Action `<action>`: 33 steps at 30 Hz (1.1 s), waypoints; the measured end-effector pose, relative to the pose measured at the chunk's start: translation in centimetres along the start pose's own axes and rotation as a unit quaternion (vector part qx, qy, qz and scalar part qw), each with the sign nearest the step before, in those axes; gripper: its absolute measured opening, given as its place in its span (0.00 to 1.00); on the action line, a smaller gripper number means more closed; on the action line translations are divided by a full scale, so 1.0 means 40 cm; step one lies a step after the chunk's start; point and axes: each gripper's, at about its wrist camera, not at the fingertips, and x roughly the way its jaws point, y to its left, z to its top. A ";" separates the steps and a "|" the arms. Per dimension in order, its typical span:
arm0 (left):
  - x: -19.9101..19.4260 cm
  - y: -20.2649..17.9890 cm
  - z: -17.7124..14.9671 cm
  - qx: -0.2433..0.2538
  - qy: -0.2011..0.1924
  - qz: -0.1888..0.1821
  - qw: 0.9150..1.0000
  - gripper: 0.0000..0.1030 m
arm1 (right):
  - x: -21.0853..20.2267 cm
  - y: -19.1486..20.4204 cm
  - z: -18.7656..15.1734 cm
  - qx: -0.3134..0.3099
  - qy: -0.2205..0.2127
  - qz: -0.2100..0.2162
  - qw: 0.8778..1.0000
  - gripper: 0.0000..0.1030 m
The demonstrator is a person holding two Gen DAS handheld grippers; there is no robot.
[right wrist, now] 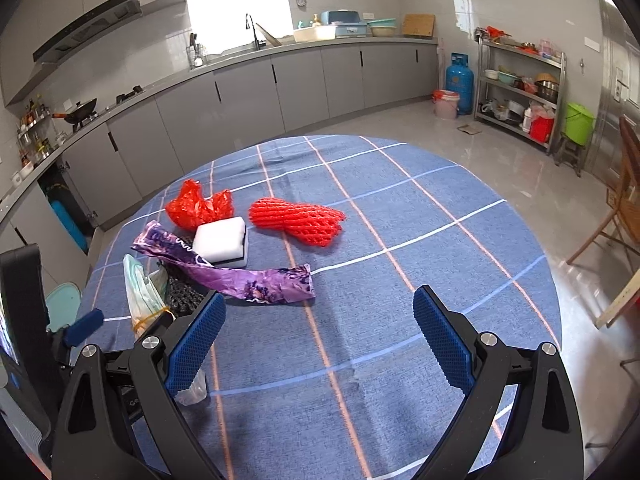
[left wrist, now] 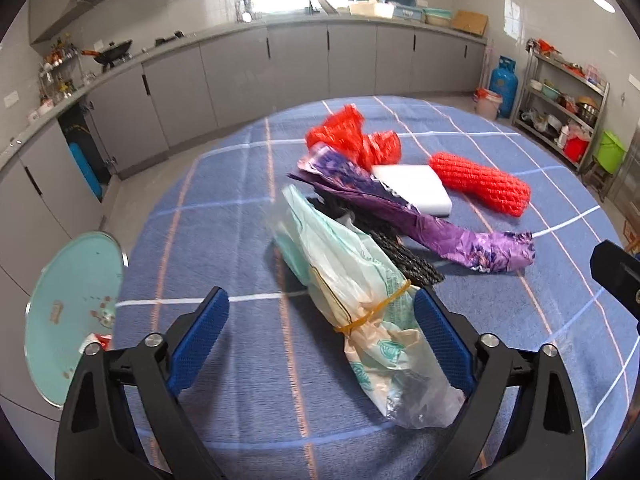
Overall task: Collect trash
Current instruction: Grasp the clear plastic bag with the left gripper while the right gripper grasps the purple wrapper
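Trash lies on a round table with a blue checked cloth. A pale green plastic bag tied with a yellow rubber band lies between the open fingers of my left gripper, against the right finger. Behind it lie a black net, a purple wrapper, a white sponge block, a red plastic bag and a red foam net. My right gripper is open and empty over bare cloth, right of the purple wrapper and the green bag.
A teal round bin lid sits by the table's left edge, beside it on the floor side. Grey kitchen cabinets run behind. A metal shelf rack, a blue gas cylinder and a wooden chair stand to the right.
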 end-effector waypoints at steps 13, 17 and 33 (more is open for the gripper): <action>-0.029 0.065 -0.013 0.007 0.004 -0.082 0.997 0.27 | 0.044 0.036 0.010 -0.019 0.015 0.022 0.999 0.90; -0.035 0.106 -0.010 0.004 0.003 -0.080 0.997 0.27 | 0.072 0.068 0.017 -0.038 0.020 0.034 0.999 0.90; -0.018 0.119 0.003 0.026 0.006 -0.062 0.998 0.27 | 0.248 0.177 0.028 -0.155 0.095 0.054 0.982 0.67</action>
